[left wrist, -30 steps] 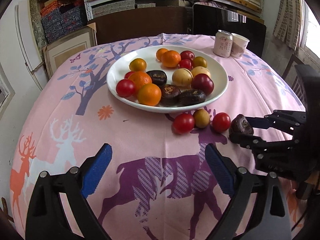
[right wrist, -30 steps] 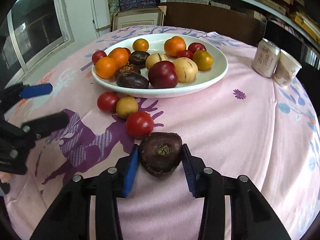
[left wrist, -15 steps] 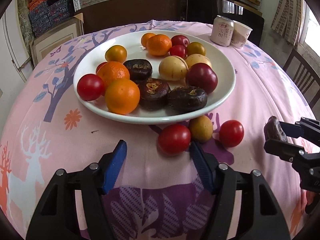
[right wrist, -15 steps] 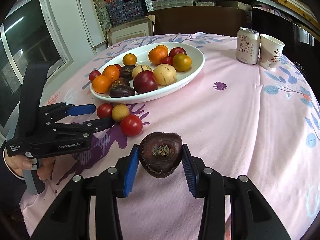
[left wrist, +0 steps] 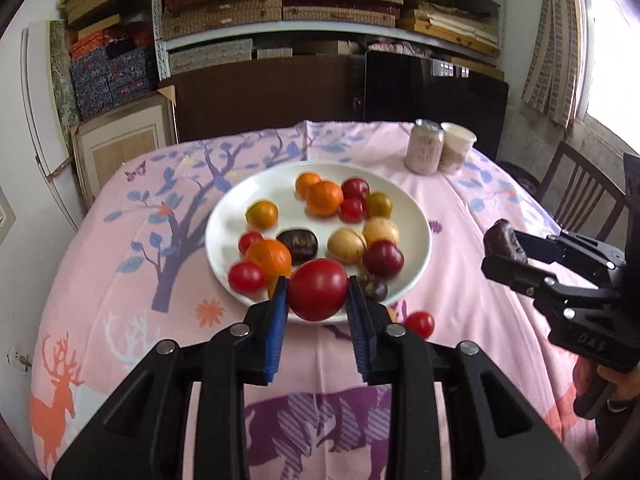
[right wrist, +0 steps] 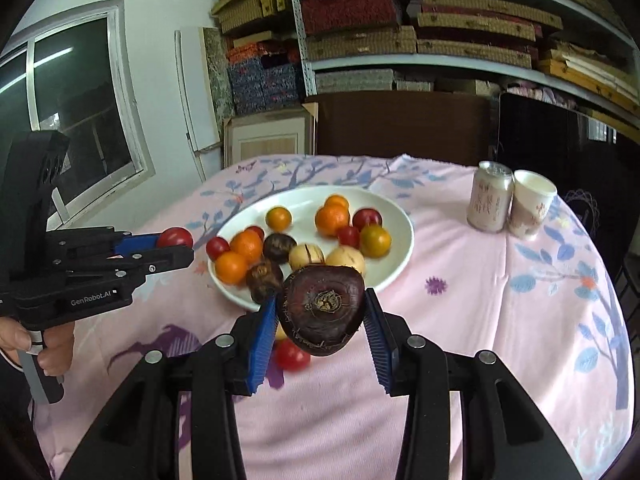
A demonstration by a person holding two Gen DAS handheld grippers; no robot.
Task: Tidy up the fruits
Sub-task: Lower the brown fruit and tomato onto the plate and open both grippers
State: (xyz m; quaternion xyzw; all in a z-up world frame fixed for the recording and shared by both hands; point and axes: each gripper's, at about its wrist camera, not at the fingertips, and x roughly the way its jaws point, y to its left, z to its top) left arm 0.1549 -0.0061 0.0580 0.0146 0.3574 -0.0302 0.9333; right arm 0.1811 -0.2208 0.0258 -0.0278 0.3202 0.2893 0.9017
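Note:
My left gripper (left wrist: pixel 318 300) is shut on a red tomato (left wrist: pixel 318 294) and holds it in the air above the near rim of the white plate (left wrist: pixel 416 216). My right gripper (right wrist: pixel 322 316) is shut on a dark purple fruit (right wrist: pixel 322 314), also lifted above the table. The plate (right wrist: pixel 396 216) holds several oranges, tomatoes, pale yellow fruits and dark purple fruits. A red tomato (left wrist: pixel 419 323) and a partly hidden yellow fruit lie on the cloth by the plate's near edge. The right gripper shows in the left wrist view (left wrist: pixel 504 250), the left one in the right wrist view (right wrist: pixel 176 246).
The round table has a pink patterned cloth (left wrist: pixel 160 320). A drink can (left wrist: pixel 426 152) and a paper cup (left wrist: pixel 456 148) stand at the far right. A wooden chair (left wrist: pixel 580 192) is at the right, shelves and dark boards behind the table.
My left gripper closed on the red tomato that lay by the plate and lifted it. My right gripper rose higher with the purple fruit.

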